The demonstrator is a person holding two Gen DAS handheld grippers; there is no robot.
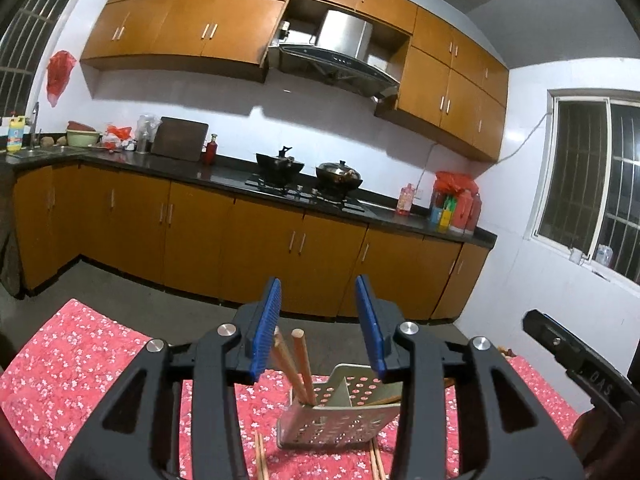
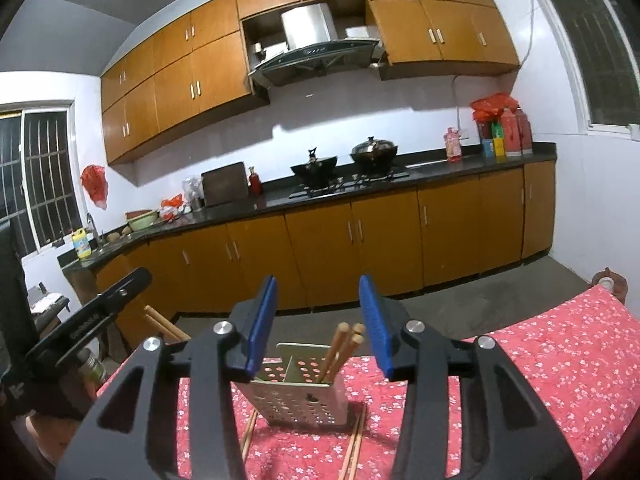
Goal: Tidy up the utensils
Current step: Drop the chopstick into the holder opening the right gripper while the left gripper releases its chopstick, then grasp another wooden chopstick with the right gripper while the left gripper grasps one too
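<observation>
A perforated metal utensil holder point(image 1: 340, 420) stands upright on the red floral tablecloth point(image 1: 80, 360). My left gripper point(image 1: 319, 280) is open just above it. Wooden chopsticks point(image 1: 298, 364) stand in the holder's left compartment, rising between the jaws, their tops close to the left pad. In the right wrist view the same holder point(image 2: 304, 400) carries chopsticks point(image 2: 344, 348) in its right compartment. They reach up beside the right pad of my open right gripper point(image 2: 318, 278). Neither gripper presses on the sticks. Loose chopsticks point(image 2: 356, 444) lie on the cloth on both sides of the holder.
The right gripper's body point(image 1: 568, 356) shows at the right edge of the left view, and the left gripper's body point(image 2: 100, 312) at the left of the right view. A clay jar point(image 2: 610, 282) sits at the table's far right corner. Beyond the table are floor and orange kitchen cabinets point(image 2: 360, 248).
</observation>
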